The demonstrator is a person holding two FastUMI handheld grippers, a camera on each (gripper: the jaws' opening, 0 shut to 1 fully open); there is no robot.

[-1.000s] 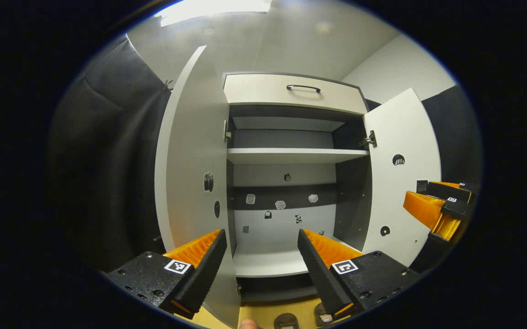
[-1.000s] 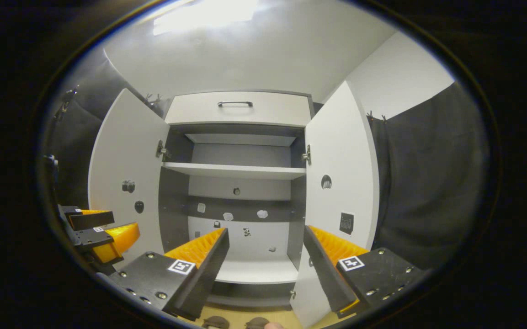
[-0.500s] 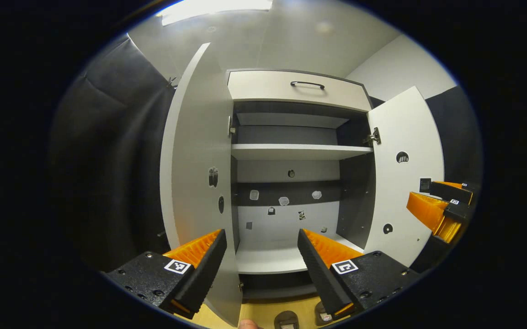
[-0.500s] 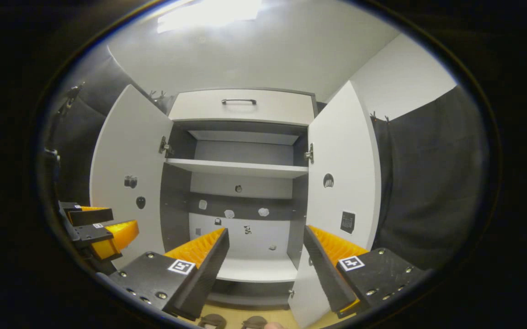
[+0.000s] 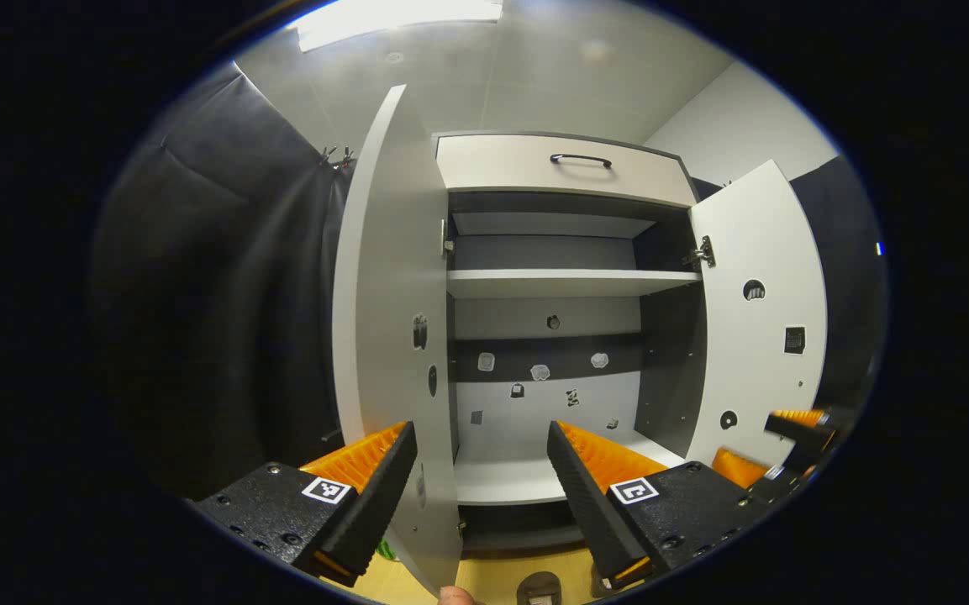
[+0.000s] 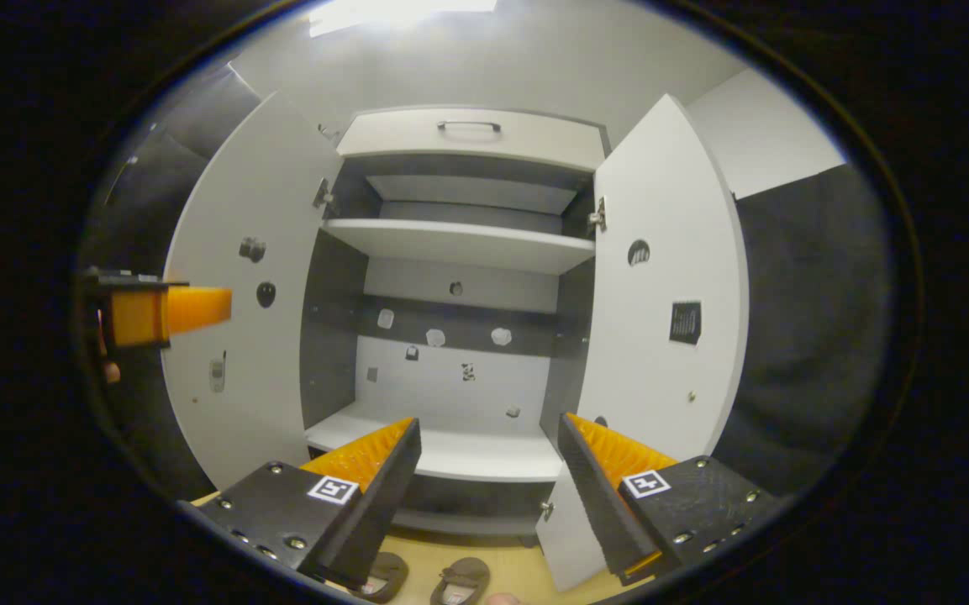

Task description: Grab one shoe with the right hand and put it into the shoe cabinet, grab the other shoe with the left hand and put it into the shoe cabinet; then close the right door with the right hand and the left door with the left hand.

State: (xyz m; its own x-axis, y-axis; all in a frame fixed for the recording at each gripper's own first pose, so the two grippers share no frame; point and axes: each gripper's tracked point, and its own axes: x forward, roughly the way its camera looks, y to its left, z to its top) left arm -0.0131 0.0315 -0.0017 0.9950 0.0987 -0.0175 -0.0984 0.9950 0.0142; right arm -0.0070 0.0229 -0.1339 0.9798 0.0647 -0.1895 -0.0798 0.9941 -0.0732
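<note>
The shoe cabinet (image 6: 459,244) stands with both doors open and its shelves bare. Two dark shoes (image 6: 383,576) (image 6: 460,581) lie side by side on the wooden floor just in front of it, at the bottom of the right gripper view. My right gripper (image 6: 488,470) hangs open above them with nothing between its fingers. In the left gripper view, one shoe (image 5: 539,588) peeks out at the bottom edge. My left gripper (image 5: 480,470) is open and empty, facing the left door's edge (image 5: 392,336). The right gripper (image 5: 787,437) is low at the right.
The left door (image 6: 240,319) and right door (image 6: 669,302) swing out toward me on either side. A closed drawer with a handle (image 6: 469,126) tops the cabinet. The lower shelf (image 6: 450,454) sits just above the floor. Black cloth walls flank the cabinet.
My right gripper has dropped lower and tilted down, bringing the shoes more into its view. My left gripper has shifted left, so the cabinet sits further right in its view.
</note>
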